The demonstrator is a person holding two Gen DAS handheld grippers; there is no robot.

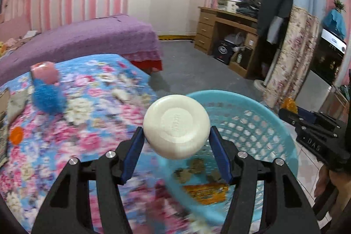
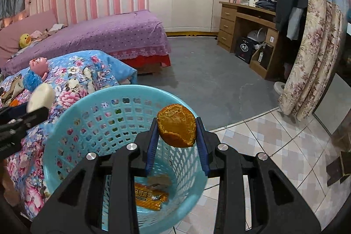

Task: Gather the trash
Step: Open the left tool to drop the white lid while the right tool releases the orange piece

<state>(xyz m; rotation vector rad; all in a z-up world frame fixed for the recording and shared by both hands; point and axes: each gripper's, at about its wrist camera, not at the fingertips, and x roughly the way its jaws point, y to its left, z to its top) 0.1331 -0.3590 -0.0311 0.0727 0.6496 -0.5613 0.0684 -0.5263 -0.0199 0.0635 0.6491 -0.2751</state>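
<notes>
Soap bar (image 1: 176,126): hard, slick, rounded; left gripper (image 1: 176,146) clamps its widest sides
Orange peel (image 2: 176,125): light, limp, tearable; right gripper (image 2: 176,142) pinches it over basket (image 2: 72,115)

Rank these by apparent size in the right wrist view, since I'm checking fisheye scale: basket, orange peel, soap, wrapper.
1. Basket, clearly largest.
2. Orange peel, though it sits nearest the camera.
3 and 4. Wrapper and soap: similar; wrapper partly hidden, so unranked.
</notes>
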